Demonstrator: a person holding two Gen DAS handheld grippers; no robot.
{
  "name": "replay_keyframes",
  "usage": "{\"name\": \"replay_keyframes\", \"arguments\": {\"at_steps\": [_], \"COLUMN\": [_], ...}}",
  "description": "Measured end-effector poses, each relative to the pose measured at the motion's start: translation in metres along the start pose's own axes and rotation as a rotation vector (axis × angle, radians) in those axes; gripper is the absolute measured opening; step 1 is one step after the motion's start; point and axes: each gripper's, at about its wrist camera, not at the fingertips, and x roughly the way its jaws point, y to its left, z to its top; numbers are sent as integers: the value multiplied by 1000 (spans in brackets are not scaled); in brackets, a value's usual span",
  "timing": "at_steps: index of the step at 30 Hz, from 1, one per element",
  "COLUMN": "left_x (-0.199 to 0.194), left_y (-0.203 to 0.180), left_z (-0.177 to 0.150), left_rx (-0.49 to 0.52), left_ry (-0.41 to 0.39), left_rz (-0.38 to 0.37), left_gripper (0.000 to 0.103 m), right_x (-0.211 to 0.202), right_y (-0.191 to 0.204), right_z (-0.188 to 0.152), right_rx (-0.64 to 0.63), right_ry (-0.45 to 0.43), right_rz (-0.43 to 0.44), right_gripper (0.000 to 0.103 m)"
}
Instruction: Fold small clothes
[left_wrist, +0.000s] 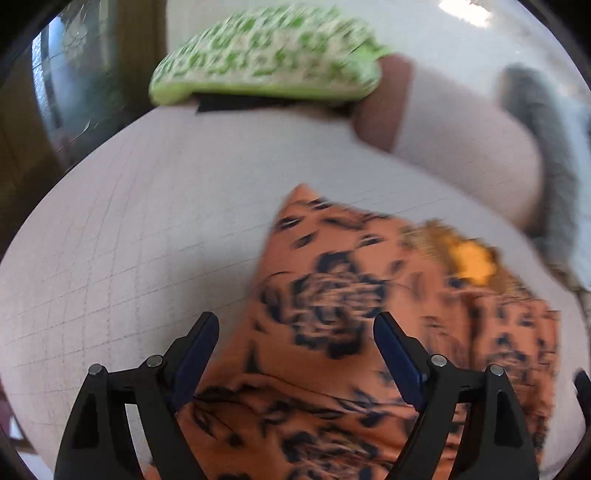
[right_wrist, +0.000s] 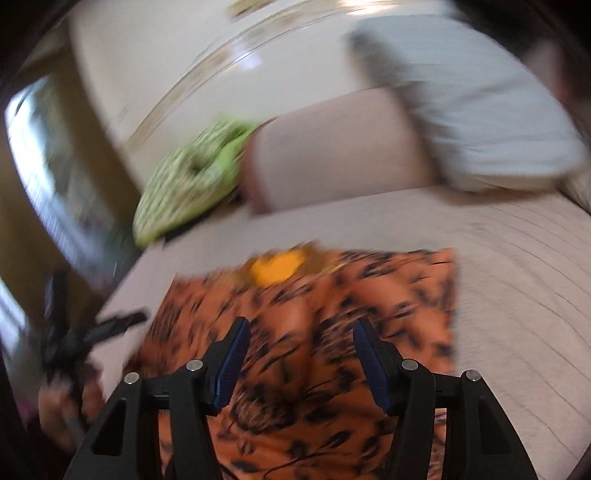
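An orange garment with a dark floral print (left_wrist: 332, 314) lies on the pale pink bed sheet (left_wrist: 147, 221). It has a yellow patch (left_wrist: 472, 262) near its far edge. My left gripper (left_wrist: 295, 325) is open above the garment's left part, holding nothing. In the right wrist view the same garment (right_wrist: 314, 314) spreads below my right gripper (right_wrist: 301, 332), which is open and empty; the yellow patch (right_wrist: 277, 267) lies at its far edge. Both views are blurred by motion.
A green-and-white patterned cushion (left_wrist: 266, 55) lies at the bed's far end, also in the right wrist view (right_wrist: 184, 184). A pink pillow (right_wrist: 332, 147) and a light grey pillow (right_wrist: 461, 110) lie behind the garment. The left gripper (right_wrist: 66, 332) shows blurred at left.
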Motion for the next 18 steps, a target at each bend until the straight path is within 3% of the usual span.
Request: {"name": "replay_keyframes", "arguments": {"at_steps": [3,6,9,13,16,18], "left_x": [11,30,43,49,53,52], "left_y": [-2,-11,-12,-7,-5,-5], "left_z": [2,1,0,2,3,2], "left_rx": [6,52,39,33,22,16], "left_ry": [9,57,122,156,173,179], "left_rz": [35,89,79,59,49,41], "left_gripper": [86,86,86,86,88,88], "right_x": [12,28,51,88,120,124], "right_y": [28,47,59,74,85,91], "right_z": [-11,-18,-20,-22,-31,-32], "right_rx": [-63,-105,-106,-112,-184,-243], "right_ry": [34,56,105,190,284,266], "right_rz": [42,4,-5,-23,-107,-138], "right_gripper": [62,62,62,69,69,56]}}
